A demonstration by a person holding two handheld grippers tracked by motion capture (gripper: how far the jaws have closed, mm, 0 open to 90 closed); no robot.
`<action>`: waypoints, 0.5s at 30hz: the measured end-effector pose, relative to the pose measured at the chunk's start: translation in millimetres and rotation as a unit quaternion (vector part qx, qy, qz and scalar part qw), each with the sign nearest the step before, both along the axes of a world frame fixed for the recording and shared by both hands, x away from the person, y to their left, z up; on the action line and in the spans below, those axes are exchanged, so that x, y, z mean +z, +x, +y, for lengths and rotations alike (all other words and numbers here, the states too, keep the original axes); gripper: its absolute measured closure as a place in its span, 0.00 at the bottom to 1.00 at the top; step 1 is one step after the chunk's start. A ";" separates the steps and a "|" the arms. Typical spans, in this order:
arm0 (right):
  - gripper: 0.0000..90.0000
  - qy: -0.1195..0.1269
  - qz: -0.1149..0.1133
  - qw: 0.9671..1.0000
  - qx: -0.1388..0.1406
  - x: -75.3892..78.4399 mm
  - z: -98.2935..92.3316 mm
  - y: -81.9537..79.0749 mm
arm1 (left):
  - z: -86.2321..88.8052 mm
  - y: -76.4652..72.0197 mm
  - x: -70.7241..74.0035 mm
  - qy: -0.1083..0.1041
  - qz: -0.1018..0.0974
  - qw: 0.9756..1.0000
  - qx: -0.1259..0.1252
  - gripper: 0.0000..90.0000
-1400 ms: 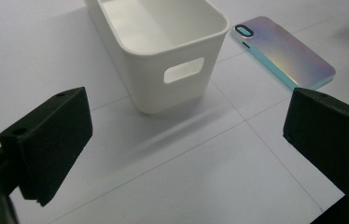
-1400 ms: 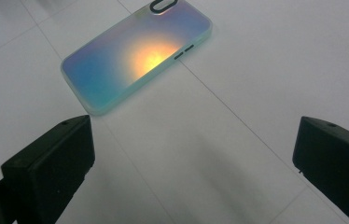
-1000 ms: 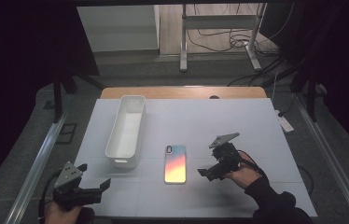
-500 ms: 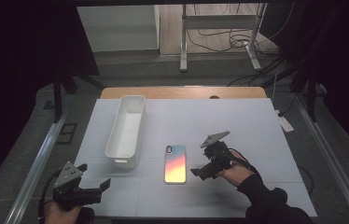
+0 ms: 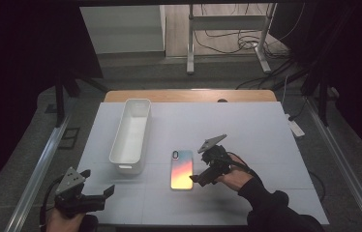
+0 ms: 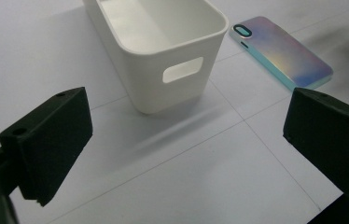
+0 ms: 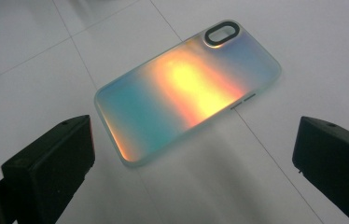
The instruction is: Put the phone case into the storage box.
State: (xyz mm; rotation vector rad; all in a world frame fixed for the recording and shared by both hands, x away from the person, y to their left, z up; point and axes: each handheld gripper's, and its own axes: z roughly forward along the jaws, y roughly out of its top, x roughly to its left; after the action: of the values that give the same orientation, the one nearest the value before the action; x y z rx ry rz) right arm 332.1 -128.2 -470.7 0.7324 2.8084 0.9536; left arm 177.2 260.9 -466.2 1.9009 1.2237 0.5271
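Observation:
An iridescent phone case [image 5: 181,169] lies flat on the white table [image 5: 247,130], camera cut-out at its far end; it also appears as phone case [image 7: 186,91] and phone case [image 6: 282,49]. My right gripper [image 5: 199,179] stands open just right of the case's near end, jaws wide, nothing between them; in the right gripper view the right gripper [image 7: 193,163] frames the case's near edge. A white rectangular bin [image 5: 131,134] stands empty to the left of the case, also seen as bin [image 6: 158,44]. My left gripper [image 5: 106,192] is open at the table's near left corner, left gripper [image 6: 182,140] aimed toward the bin.
A wooden strip [image 5: 184,95] runs along the table's far edge. Metal rails [image 5: 38,169] flank the table on both sides. A power strip [image 5: 295,126] lies beyond the right edge. Stand legs and cables [image 5: 227,43] are on the floor behind.
My right gripper has moved left and down toward the phone case's near end, staying open. The left gripper, the case and the bin have not moved.

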 end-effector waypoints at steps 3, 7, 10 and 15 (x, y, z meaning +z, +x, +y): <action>0.00 -0.003 0.000 1.000 0.006 -1.3 6.2 0.5 | 0.2 0.1 0.0 -0.001 0.001 1.000 0.000 0.02; 0.00 -0.002 -0.005 1.000 0.012 -3.4 12.7 2.0 | 0.3 0.1 0.0 -0.002 0.001 1.000 0.000 0.02; 0.00 -0.006 -0.010 1.000 0.024 -5.0 20.2 3.1 | 0.5 0.2 -0.1 -0.002 0.001 1.000 0.000 0.02; 0.00 -0.009 -0.006 0.999 0.041 -8.4 30.6 4.8 | 0.7 0.3 -0.1 -0.003 0.002 1.000 0.000 0.02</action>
State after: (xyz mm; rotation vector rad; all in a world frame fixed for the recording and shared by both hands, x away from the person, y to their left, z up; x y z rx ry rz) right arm 336.9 -97.6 -479.1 0.6109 2.8528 0.9414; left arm 177.5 261.6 -466.3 1.8980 1.2256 0.5194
